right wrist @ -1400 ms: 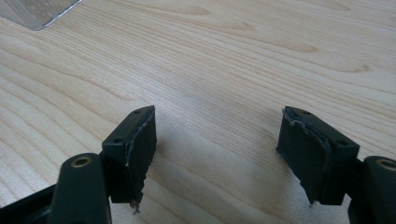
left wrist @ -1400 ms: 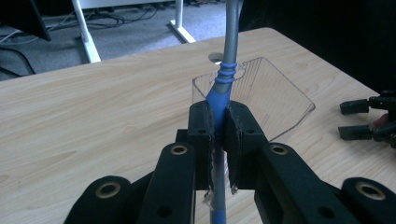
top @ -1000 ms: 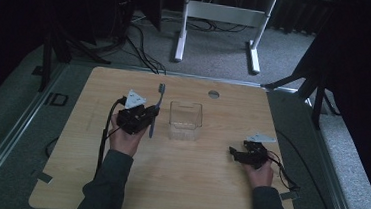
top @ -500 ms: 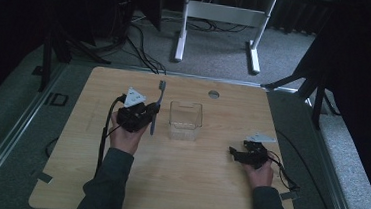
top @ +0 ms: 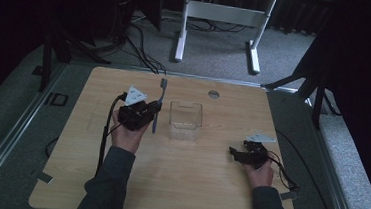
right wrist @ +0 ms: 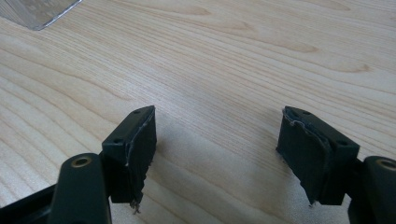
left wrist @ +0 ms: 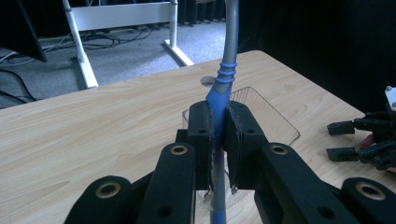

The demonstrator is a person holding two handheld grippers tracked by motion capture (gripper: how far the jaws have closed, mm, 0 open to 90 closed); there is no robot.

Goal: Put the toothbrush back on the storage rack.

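The table [top: 177, 184] is a pale wood-grain board with rounded corners and a small round grommet [top: 214, 93] near its far edge, at about 1 o'clock from the middle. Around it lies grey carpet; at 12 o'clock stands a white desk frame [top: 220, 17] on 2 feet, and black cables [top: 138, 40] trail over the floor at 11 o'clock. The rest of the room is dark.

The left gripper [top: 140, 113] sits at about 10 o'clock from the table's middle. Its jaws are clamped tight on a toothbrush [top: 158, 107], gripping the blue part of the handle [left wrist: 219, 100]; the grey neck rises out of the top of the left gripper view, and in the high view the bristle head points toward 12 o'clock. Just beside it, toward 3 o'clock, stands a clear plastic box [top: 185, 120], empty as far as can be seen.

The right gripper [top: 242, 154] rests low at about 4 o'clock, well apart from the box. Its 2 jaws stand wide with bare wood between them [right wrist: 215, 140]
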